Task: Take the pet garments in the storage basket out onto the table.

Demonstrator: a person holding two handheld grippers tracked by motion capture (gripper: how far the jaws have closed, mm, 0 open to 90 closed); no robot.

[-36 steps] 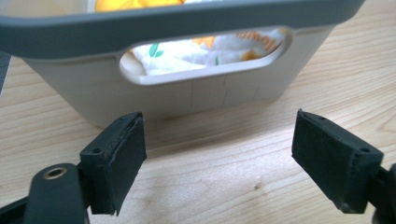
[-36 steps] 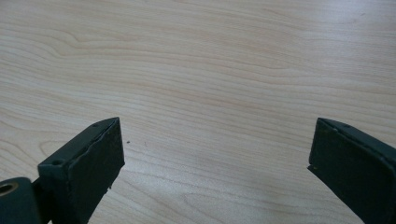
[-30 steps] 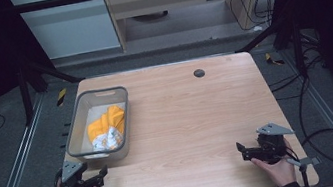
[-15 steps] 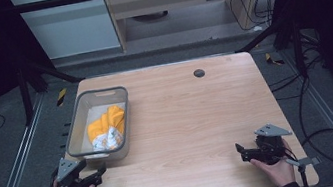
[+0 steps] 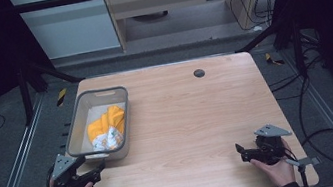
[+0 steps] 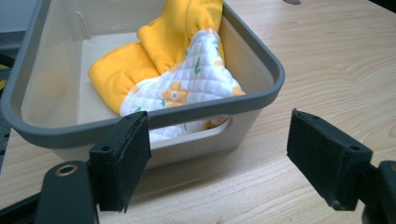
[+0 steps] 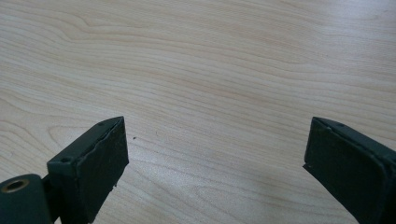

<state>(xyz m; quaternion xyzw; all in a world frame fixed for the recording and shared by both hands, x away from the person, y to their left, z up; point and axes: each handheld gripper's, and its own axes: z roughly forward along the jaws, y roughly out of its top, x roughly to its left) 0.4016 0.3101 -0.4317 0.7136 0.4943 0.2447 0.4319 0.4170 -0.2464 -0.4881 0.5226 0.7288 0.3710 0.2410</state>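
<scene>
Since the left gripper [image 6: 219,154] sits jaws apart at the bin's [image 6: 261,95] near wall, it's probably after the cloth [image 6: 187,84]; right gripper [image 7: 215,163] idles, also spread, near the table's [image 5: 189,120] right corner.

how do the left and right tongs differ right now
The left tongs sit at the near end of the grey bin, aimed at the yellow cloth inside; the right tongs are far from the bin, facing bare table. The left tongs point up-right across the table, the right tongs leftward. Both are open and hold nothing.
</scene>
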